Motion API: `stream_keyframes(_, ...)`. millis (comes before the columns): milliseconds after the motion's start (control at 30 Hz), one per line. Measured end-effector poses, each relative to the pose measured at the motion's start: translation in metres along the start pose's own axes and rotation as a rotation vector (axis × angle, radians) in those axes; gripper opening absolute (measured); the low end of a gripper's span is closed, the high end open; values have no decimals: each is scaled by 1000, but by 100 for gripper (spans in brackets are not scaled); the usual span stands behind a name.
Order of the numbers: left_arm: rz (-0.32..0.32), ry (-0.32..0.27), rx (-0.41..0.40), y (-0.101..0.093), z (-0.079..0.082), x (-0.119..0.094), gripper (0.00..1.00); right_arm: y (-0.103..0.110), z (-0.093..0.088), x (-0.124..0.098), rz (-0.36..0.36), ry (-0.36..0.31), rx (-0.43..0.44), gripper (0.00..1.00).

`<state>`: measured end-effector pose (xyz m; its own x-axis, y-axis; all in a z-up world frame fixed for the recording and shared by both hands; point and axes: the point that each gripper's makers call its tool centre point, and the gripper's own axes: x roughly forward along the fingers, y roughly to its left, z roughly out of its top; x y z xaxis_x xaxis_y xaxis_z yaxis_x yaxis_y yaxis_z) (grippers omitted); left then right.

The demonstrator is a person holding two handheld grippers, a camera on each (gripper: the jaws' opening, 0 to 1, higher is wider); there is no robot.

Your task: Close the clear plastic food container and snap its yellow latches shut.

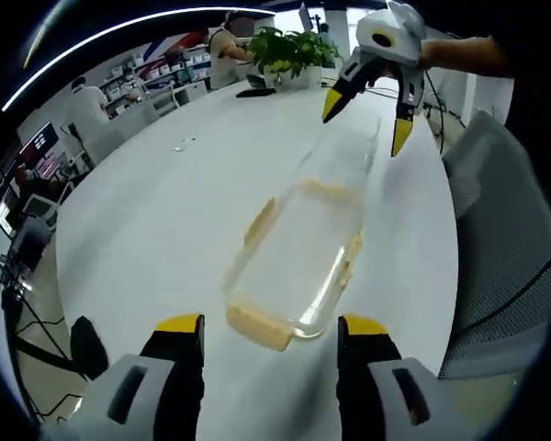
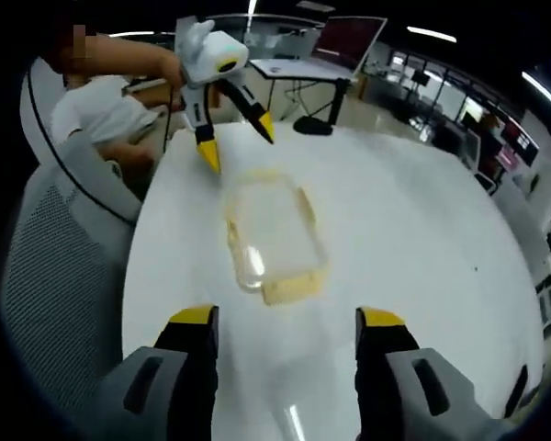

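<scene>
The left gripper [image 1: 271,326] hangs low over the white table [image 1: 165,220] with its yellow-tipped jaws spread wide and nothing between them; the right gripper [image 2: 287,317] is likewise spread and empty, and each shows in the other's view, the right gripper raised at the far end in the left gripper view and the left gripper raised at the far end in the right gripper view. Between the two lies the clear plastic food container [image 1: 298,266], flat on the table, its long axis running from one gripper toward the other. In the left gripper view its near end sits just ahead of the jaws, roughly centred between them, apart from both. Yellow latches [image 1: 257,326] show at that near end and along the sides; they look flared out rather than snapped down, though blur keeps this a judgement. Whether the lid is fully seated I cannot tell. The step in hand seems to be the approach before any latch is pressed. The next move likely calls for one gripper to steady the container while the other comes down on a latch and pushes it against the wall until it clicks, keeping the light box from sliding on the smooth top.
</scene>
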<state>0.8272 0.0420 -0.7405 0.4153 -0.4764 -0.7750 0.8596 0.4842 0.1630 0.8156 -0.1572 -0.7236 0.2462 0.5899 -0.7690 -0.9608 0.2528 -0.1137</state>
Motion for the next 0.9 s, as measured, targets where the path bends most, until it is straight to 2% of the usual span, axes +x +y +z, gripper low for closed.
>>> stream_keyframes(100, -26, 25, 35, 1, -4, 2, 48, 1, -1, 6, 13, 10, -7, 56)
stream_keyframes(333, -47, 53, 61, 8, -10, 7, 44, -1, -4, 21, 43, 39, -20, 52)
stream_keyframes(500, -95, 80, 110, 9, -14, 14, 41, -4, -5, 31, 61, 54, -39, 50)
stream_keyframes(900, -135, 134, 185, 16, -25, 23, 37, -7, -6, 50, 107, 92, -108, 44)
